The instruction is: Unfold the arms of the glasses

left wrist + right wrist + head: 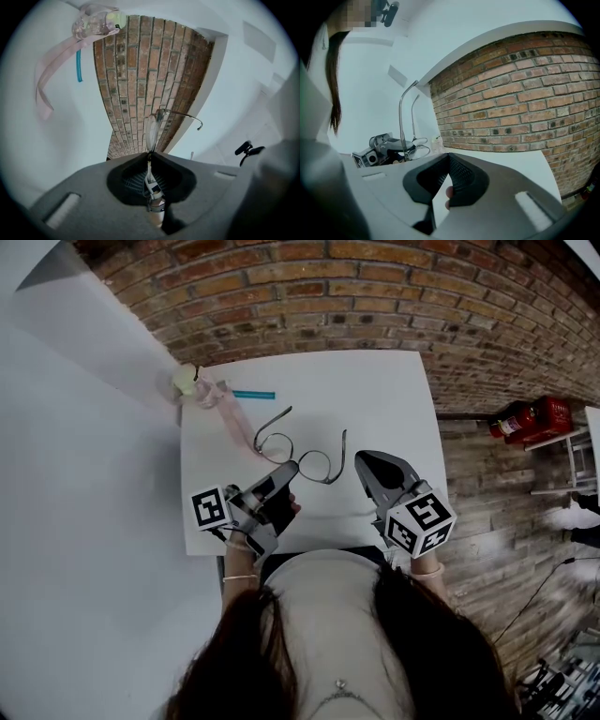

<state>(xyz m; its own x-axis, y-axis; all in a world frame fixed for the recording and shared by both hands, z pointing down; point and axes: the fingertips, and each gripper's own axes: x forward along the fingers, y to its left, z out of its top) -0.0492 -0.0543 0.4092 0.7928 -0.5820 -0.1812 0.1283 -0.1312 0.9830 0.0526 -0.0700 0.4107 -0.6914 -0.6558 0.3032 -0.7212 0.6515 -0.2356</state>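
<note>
The thin wire-rimmed round glasses are sitting at the white table's near middle, both arms seemingly swung out. The left gripper is clamping the rim. The right gripper, closed on nothing, is hovering just right. Pinching lightly and steadily is likely safest for such wire.

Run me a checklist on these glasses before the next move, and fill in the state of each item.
1. Left gripper holds the glasses: ok, jaws shut on the frame.
2. Right gripper free: ok, jaws together, nothing between them.
3. Both sides unfolded: ok, one arm and the other arm stick out from the lenses.
4. Pink ribbon apart from the glasses: cannot tell, it runs close by one lens.
5. Glasses resting on the table: cannot tell.
</note>
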